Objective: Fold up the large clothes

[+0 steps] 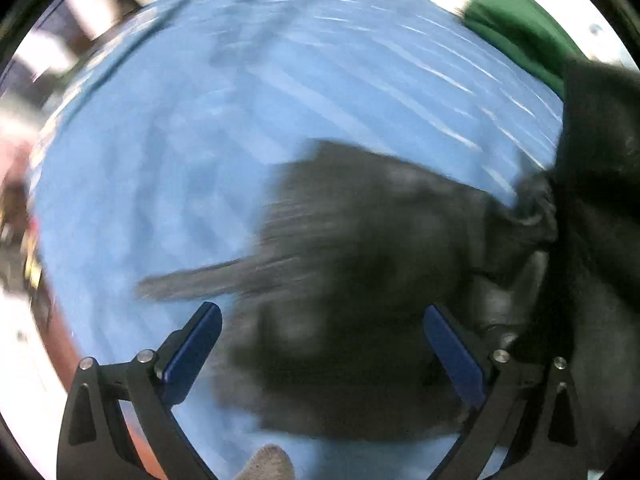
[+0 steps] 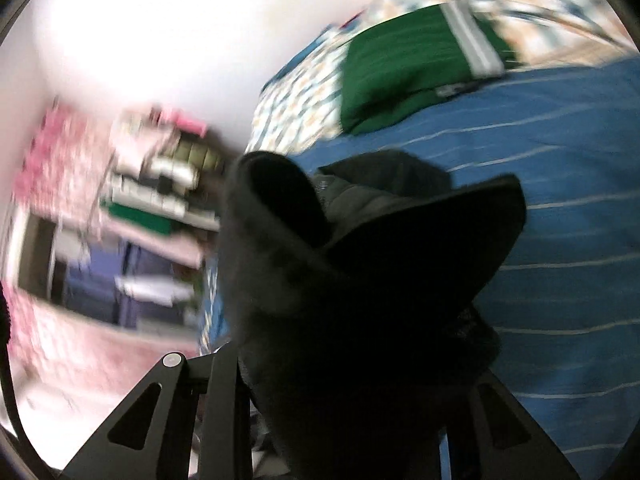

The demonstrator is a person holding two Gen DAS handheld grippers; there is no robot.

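Left wrist view shows the left gripper (image 1: 322, 344) pointing down with its jaws wide and nothing pinched; the black garment (image 1: 360, 280) lies bunched on the blue sheet (image 1: 160, 140) under and ahead of the blue pads (image 1: 196, 352). In the right view the right gripper (image 2: 352, 380) has its jaws drawn narrow and clamped on a gathered edge of the garment (image 2: 360, 280), which bulges up from between them and hides the fingertips. A green garment (image 2: 400, 76) lies well beyond, toward the far side. The step looks like lifting the garment to spread it before any fold. Next, the left jaws likely need a second edge, well apart from the right's hold.
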